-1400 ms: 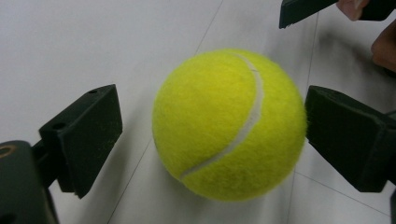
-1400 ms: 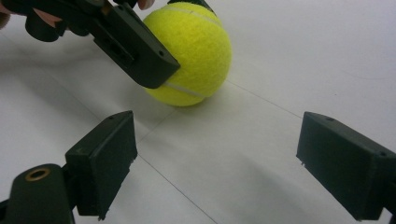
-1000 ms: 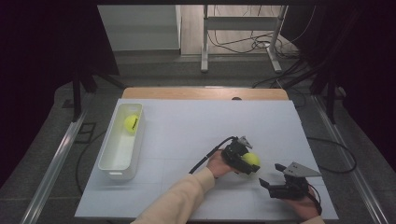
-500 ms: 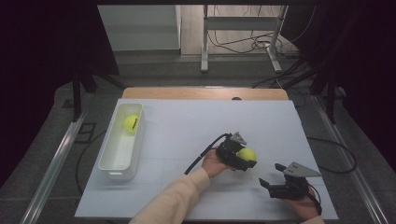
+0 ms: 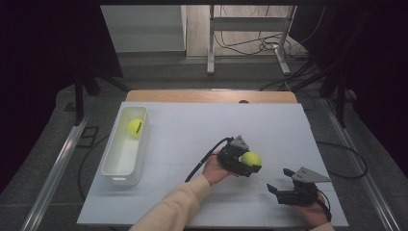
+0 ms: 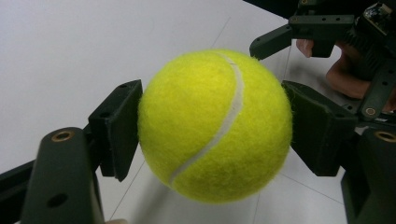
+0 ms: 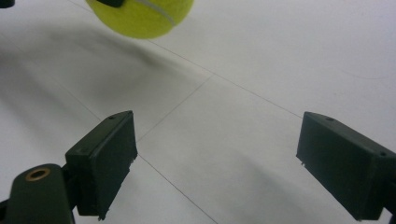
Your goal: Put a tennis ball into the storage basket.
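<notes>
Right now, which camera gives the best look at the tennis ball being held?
The left gripper view: the tennis ball sits close up, seam visible, clamped between both pads of the left gripper. The high view shows it small and far off. The right gripper view catches its lower part at the top edge.

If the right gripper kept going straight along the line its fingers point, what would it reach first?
Probably the yellow tennis ball held in the left gripper. It sits ahead of the open right gripper, slightly off to one side, with bare white table between; depth is unclear, so it might narrowly pass.
</notes>
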`<state>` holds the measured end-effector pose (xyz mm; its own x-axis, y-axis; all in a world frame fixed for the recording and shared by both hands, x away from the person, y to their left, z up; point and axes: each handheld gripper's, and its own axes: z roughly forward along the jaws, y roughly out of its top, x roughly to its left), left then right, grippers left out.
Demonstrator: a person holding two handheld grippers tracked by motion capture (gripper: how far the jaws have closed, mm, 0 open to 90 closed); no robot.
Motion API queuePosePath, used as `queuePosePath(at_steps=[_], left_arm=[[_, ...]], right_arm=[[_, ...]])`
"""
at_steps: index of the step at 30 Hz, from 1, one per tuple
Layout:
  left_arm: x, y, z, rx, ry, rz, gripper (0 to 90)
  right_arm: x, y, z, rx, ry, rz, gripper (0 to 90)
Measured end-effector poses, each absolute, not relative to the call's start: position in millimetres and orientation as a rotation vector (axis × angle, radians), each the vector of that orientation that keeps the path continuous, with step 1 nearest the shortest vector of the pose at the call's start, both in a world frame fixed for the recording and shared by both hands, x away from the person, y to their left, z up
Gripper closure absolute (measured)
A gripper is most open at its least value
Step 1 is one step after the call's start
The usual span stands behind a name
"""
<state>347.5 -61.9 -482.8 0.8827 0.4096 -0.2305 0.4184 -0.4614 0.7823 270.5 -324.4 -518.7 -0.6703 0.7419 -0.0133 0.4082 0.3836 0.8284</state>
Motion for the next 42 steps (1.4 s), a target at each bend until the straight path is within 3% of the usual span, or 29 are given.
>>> queuePosePath(at_steps=[42], left_arm=[[334.4, -10.3, -462.7, 2.018, 0.651, 0.039, 25.5]], right_arm=[[270.5, -323.6, -518.8, 0.994, 2.267, 1.189, 12.6]])
